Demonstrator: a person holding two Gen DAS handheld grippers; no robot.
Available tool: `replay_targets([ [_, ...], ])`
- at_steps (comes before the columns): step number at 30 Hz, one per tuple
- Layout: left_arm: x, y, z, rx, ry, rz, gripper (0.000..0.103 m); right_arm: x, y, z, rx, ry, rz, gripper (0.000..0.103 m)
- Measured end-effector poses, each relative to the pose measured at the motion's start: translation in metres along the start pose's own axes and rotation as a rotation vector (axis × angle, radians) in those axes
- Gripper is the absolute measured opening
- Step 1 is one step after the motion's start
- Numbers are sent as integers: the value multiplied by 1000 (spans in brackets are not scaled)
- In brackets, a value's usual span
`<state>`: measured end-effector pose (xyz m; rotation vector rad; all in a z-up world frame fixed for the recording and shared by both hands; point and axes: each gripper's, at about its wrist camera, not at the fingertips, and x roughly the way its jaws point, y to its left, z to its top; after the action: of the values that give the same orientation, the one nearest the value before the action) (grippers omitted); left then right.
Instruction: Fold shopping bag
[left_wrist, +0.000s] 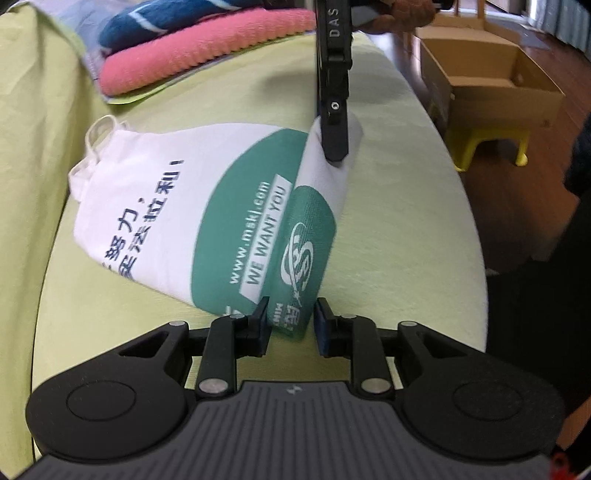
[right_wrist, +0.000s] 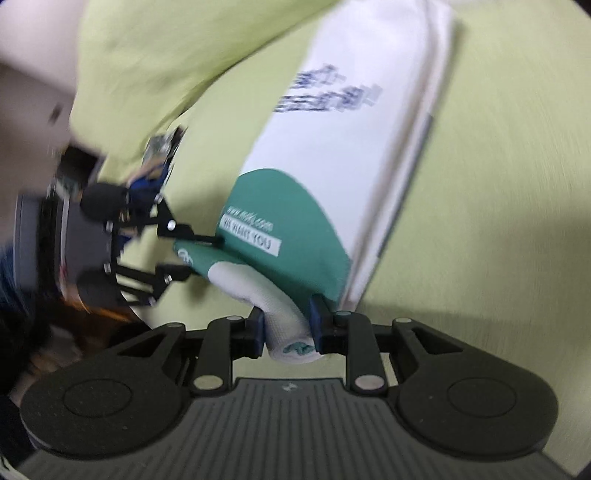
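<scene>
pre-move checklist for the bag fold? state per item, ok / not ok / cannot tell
1. Right gripper clamped on bag corner: ok, cloth bunched between its pads.
2. Left gripper clamped on shopping bag: not ok, flap sits between the pads with a gap on each side.
3. Bottom end lifted and curling over the printed face: ok.
4. Handles lying flat at the far end: ok, bunched but out of the fold path.
5. Folded towels clear of the bag: ok.
6. Fold edge square to the bag sides: cannot tell, right view is blurred.

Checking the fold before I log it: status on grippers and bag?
Right gripper shut on bag's bottom corner, lifted. Left gripper astride the other corner, fingers apart. Shopping bag half turned over on green cover. Towels stacked clear.
</scene>
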<state>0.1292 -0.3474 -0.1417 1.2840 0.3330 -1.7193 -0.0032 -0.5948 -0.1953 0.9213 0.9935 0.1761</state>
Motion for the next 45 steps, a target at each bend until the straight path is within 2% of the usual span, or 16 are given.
replay_targets([
  [6,-23,-6,3,-42,-20,130,33,0,-14,12,192,69,19,18],
  [8,-33,-12,6,-40,-24,179,28,-1,-19,15,251,87,17,18],
  [9,-37,-15,7,-29,-29,207,19,-4,-21,16,276,96,16,17],
  [10,-40,-18,8,-13,-36,241,1,-5,-23,16,287,105,13,17],
  [12,-46,-19,13,-8,-48,273,1,-7,-21,16,293,119,-4,17],
  [16,-38,-17,25,29,-44,282,1,-9,-13,19,297,136,-49,17],
  [21,-10,-23,29,24,-19,242,0,-13,-16,18,327,130,-56,17],
  [29,10,-15,31,-91,27,223,0,-16,-29,21,379,78,-55,17],
  [32,13,-15,34,-107,40,235,0,-26,-23,16,347,-9,-76,18],
  [35,13,-15,33,-130,33,232,0,-41,-5,0,253,-208,-149,21],
  [36,13,-14,32,-143,28,232,0,-46,8,-10,194,-304,-214,29],
  [37,13,-14,32,-157,23,232,0,-50,23,-22,125,-406,-324,38],
  [38,12,-13,31,-169,20,232,0,-52,38,-35,38,-502,-450,43],
  [41,11,-12,30,-206,7,234,0,-36,83,-77,-289,-690,-682,25],
  [42,11,-12,29,-217,2,236,0,-25,94,-88,-371,-717,-731,16],
  [45,11,-12,29,-233,-4,242,0,8,108,-108,-495,-728,-847,10],
])
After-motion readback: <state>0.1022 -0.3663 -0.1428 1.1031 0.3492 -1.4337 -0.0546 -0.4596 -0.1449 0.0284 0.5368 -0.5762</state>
